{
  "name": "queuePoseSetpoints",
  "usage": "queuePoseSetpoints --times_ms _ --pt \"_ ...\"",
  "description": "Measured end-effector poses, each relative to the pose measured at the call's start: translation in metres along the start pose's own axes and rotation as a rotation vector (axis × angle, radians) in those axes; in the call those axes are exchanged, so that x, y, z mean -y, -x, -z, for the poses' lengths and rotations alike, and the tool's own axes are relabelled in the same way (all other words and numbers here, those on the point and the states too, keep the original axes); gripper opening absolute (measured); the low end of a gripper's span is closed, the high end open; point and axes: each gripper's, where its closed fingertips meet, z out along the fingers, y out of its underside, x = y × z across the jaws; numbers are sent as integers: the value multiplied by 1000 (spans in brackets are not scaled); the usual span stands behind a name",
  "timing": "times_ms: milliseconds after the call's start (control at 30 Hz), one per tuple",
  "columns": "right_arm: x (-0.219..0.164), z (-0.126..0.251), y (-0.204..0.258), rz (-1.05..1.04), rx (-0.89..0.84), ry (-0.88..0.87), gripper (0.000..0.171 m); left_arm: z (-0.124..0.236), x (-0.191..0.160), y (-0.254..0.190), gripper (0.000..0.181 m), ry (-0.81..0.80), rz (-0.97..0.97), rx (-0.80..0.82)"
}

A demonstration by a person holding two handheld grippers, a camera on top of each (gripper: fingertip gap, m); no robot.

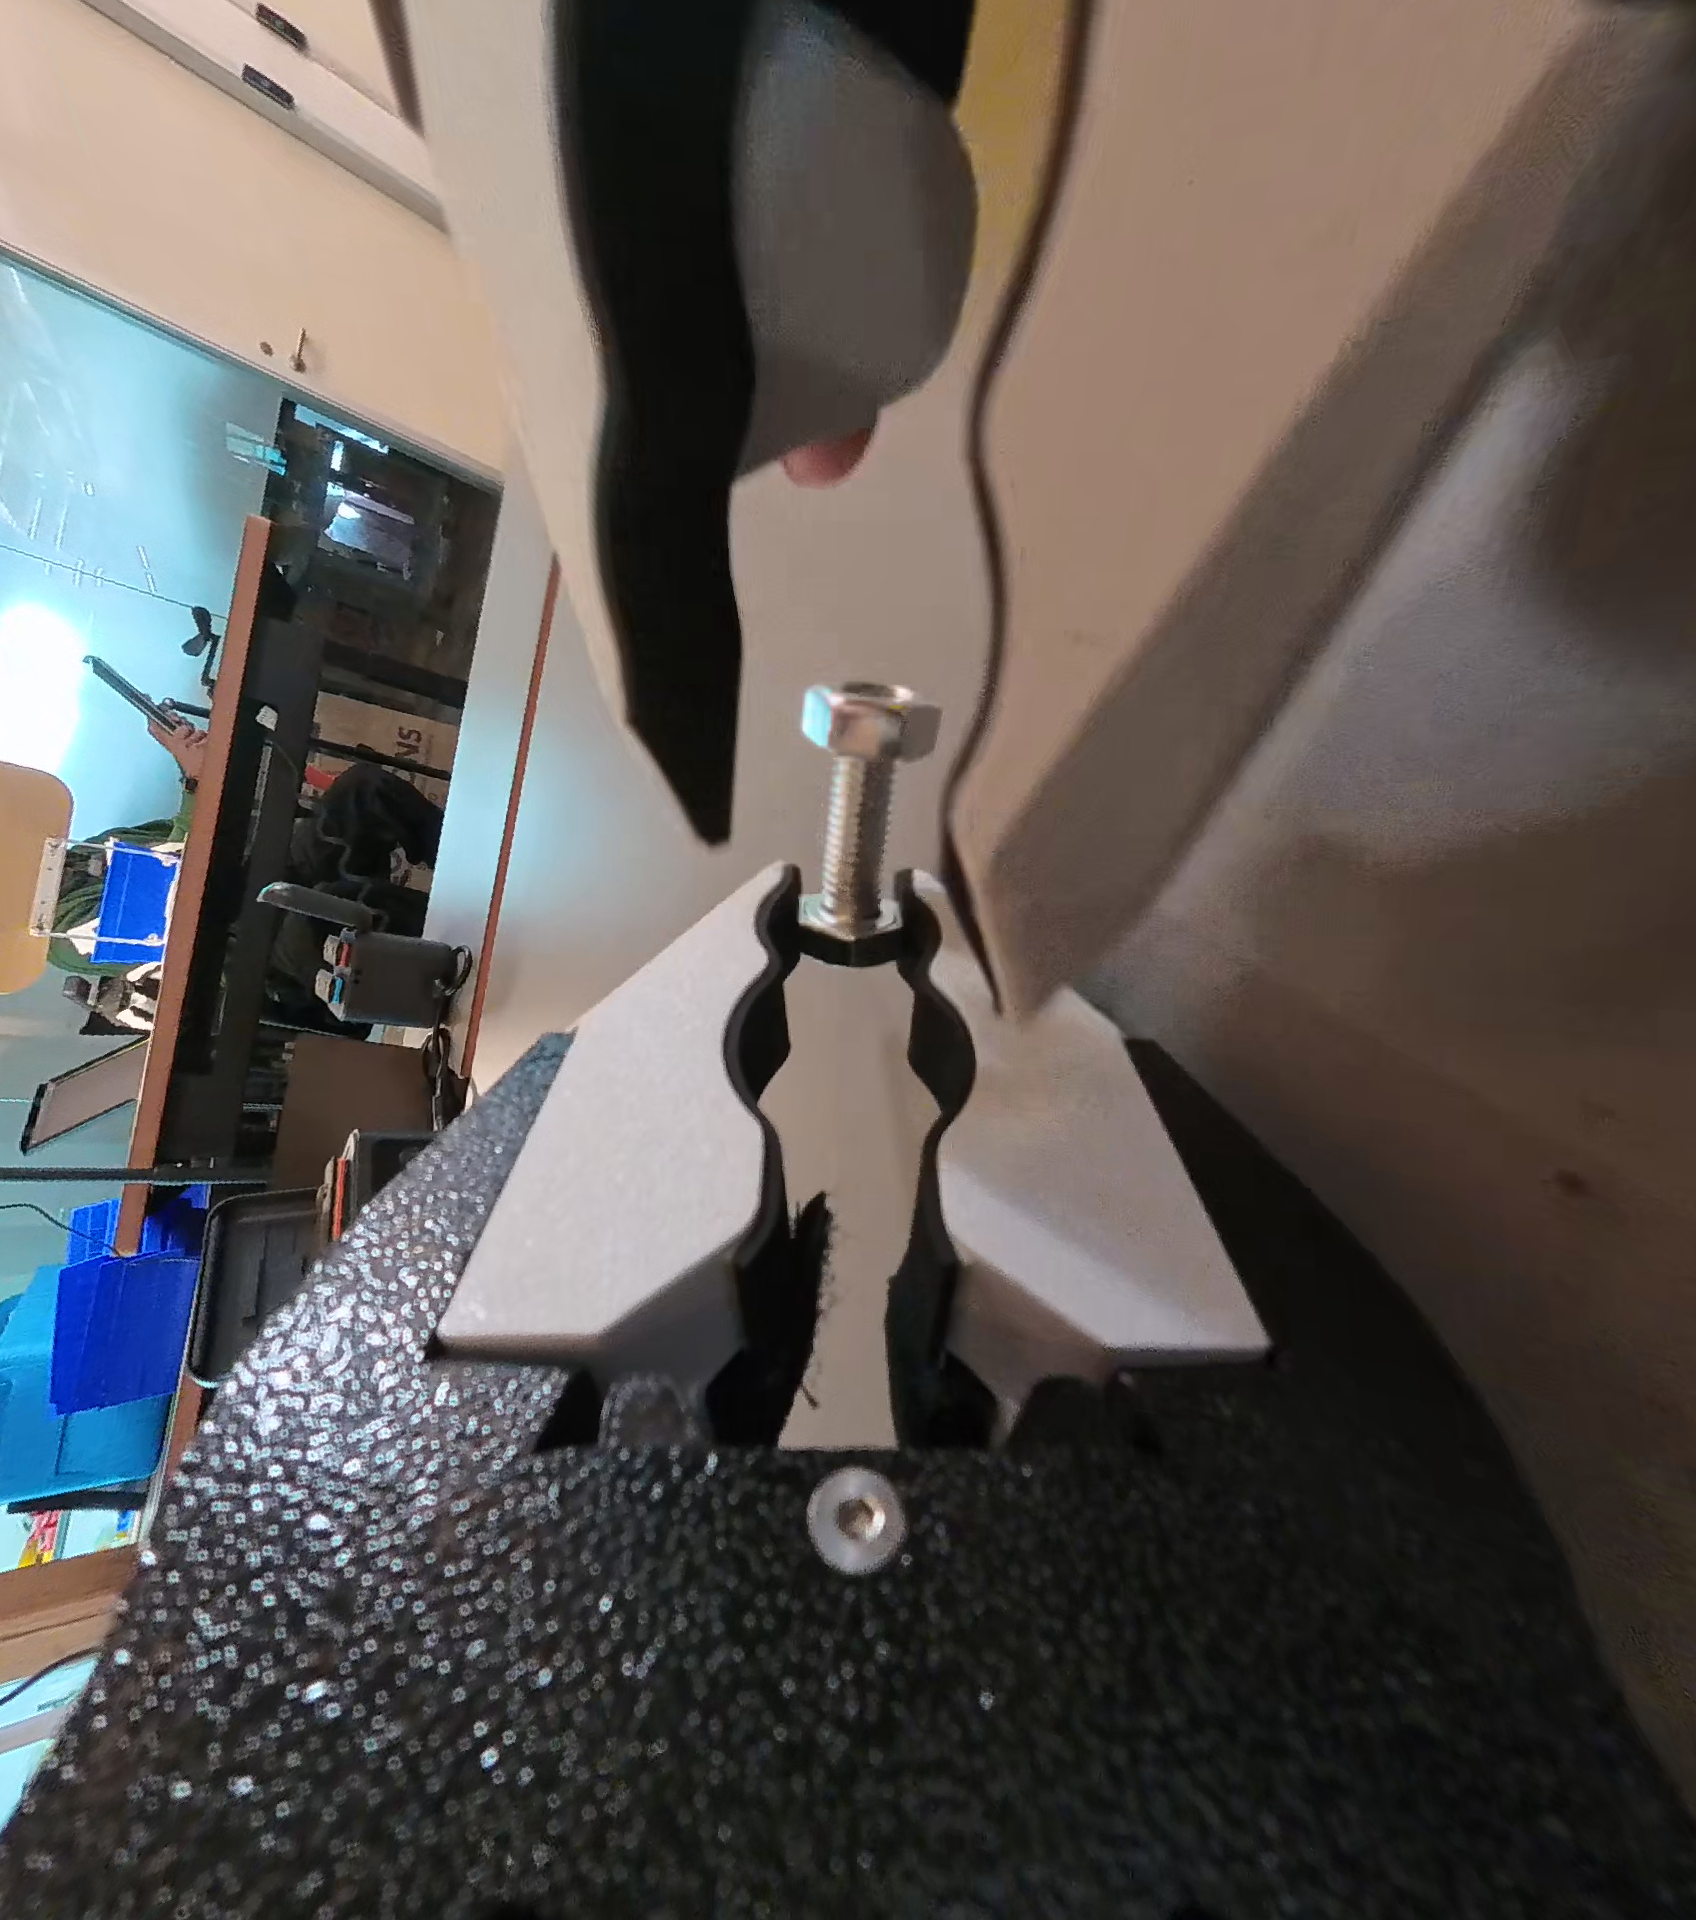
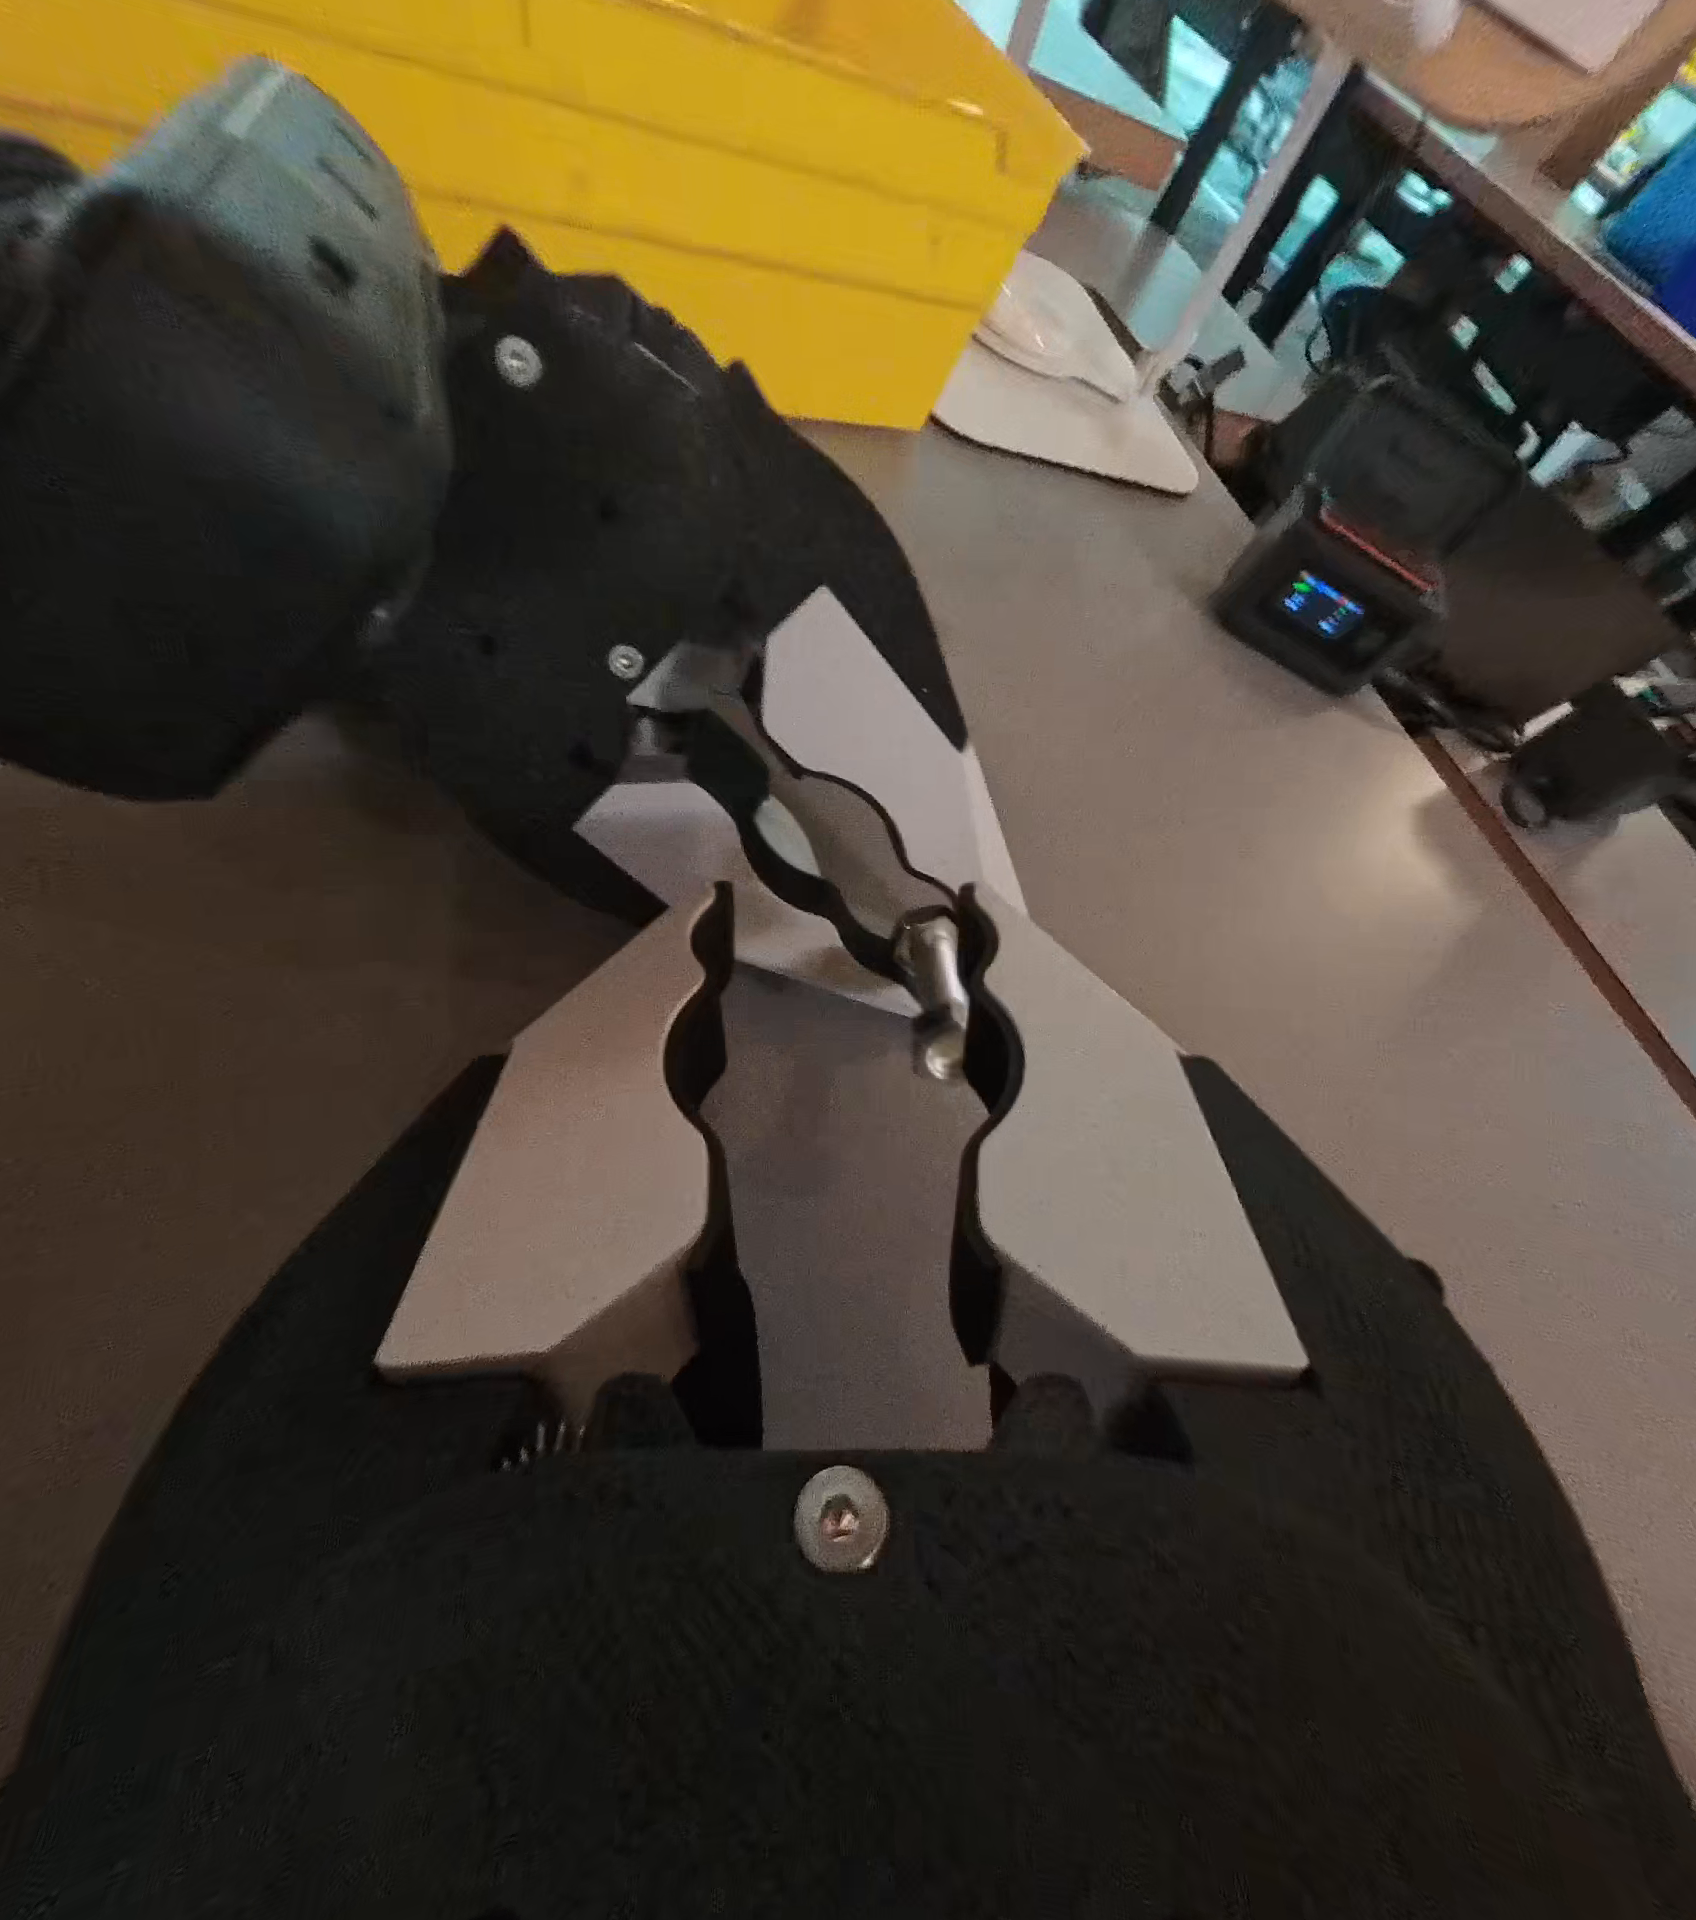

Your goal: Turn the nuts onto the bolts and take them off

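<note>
My left gripper (image 1: 849, 896) is shut on the head of a silver bolt (image 1: 852, 831), whose threaded shank sticks out past the fingertips. A silver nut (image 1: 870, 717) sits at the far end of the shank. The right gripper's fingers (image 1: 678, 675) stand either side of that nut, apart from it. In the right wrist view my right gripper (image 2: 844, 914) is open. The bolt (image 2: 927, 977) with its nut (image 2: 937, 1051) lies between the jaws, close against the right-hand one. The left gripper (image 2: 911, 935) comes in from the upper left above the grey table (image 2: 1239, 935).
A yellow bin (image 2: 615, 187) stands at the back of the table. A white flat stand base (image 2: 1062, 416) is next to it. A black device with a small lit screen (image 2: 1343, 603) sits beyond the table's right edge (image 2: 1654, 1039). Tip to tip, the grippers are about 6 cm apart.
</note>
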Motion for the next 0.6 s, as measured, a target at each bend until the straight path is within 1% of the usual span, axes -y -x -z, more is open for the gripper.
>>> queuePoseSetpoints --times_ms 100,200,267,300,367,400,500,567,600 --pt "-25 3 -18 -105 -54 128 44 0 0 0 16 1 1 -1" --pt "-42 4 -16 -182 -16 195 44 0 0 -1 16 2 -5 0" --pt "-31 -1 -8 -158 20 146 46 -1 0 -1 16 3 -6 0" --pt "-23 -1 -5 -104 18 99 47 -1 0 -1 16 0 -8 1" --pt "-1 1 4 -3 25 -17 43 -1 0 -1 16 4 -6 -1" --pt "1 2 -2 3 -13 -12 39 -1 0 -1 16 3 -6 0" --pt "-27 5 -22 -68 -80 121 38 -1 0 -1 16 4 -8 1" --pt "-39 6 -22 -163 -52 174 37 -1 1 -1 16 5 -13 1" --pt "-39 5 -19 -205 -22 174 37 -1 1 -1 16 5 -13 2"
